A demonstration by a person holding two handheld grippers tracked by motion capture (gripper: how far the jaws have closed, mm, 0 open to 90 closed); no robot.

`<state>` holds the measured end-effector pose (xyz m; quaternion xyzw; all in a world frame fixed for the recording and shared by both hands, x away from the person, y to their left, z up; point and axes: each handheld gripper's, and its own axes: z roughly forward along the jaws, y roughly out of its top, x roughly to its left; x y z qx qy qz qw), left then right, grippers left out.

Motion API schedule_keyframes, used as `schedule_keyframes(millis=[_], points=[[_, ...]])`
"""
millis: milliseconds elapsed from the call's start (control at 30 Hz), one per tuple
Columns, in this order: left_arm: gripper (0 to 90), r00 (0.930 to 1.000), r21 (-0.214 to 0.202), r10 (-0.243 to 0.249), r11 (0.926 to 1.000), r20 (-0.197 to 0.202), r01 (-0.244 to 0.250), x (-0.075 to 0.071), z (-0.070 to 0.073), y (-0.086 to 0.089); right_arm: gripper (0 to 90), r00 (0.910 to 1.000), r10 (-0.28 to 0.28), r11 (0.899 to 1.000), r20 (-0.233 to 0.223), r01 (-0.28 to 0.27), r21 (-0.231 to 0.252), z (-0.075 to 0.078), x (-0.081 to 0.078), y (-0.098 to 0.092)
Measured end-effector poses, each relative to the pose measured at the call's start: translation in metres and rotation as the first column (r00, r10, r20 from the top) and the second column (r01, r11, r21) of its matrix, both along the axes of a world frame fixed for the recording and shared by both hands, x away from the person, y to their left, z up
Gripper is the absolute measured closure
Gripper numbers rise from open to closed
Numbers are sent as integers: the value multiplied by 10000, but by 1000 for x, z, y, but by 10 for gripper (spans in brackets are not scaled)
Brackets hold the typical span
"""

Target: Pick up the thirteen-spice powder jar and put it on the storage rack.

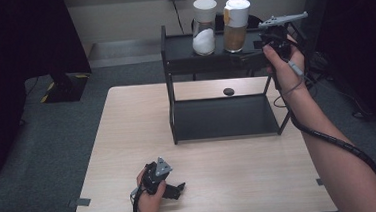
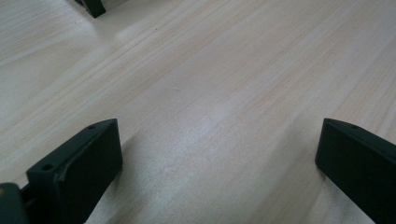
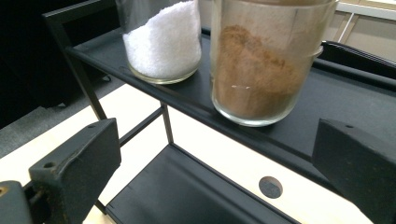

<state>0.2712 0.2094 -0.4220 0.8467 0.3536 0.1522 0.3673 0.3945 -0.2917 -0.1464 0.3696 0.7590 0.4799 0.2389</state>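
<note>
Two glass jars with white lids stand side by side on the top shelf of a black two-tier rack (image 1: 182, 46). The left jar (image 1: 204, 27) (image 3: 161, 39) holds white grains. The right jar (image 1: 235, 25) (image 3: 261, 65) holds brown powder. My right gripper (image 1: 257, 48) (image 3: 215, 168) is held up at the rack's right end, open, jaws wide apart, facing the brown jar from just short of it, with nothing between them. My left gripper (image 1: 178, 189) (image 2: 219, 158) rests low over the wooden table (image 1: 128, 140) near its front edge, open and empty.
The rack's lower shelf (image 1: 222, 117) (image 3: 187, 196) is bare. A round dark hole (image 1: 228, 91) (image 3: 271, 186) sits in the tabletop behind the rack. A cable trails from the right gripper down along the forearm (image 1: 328, 139). Grey carpet surrounds the table.
</note>
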Motion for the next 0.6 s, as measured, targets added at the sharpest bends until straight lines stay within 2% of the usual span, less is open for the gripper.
schedule_keyframes(millis=[600], points=[[0, 10000, -5, 4, 10000, 5, -4, 0, 0, 0, 6, 9994, 346, 9983, 3, -346, 479, -21, -9, 0]])
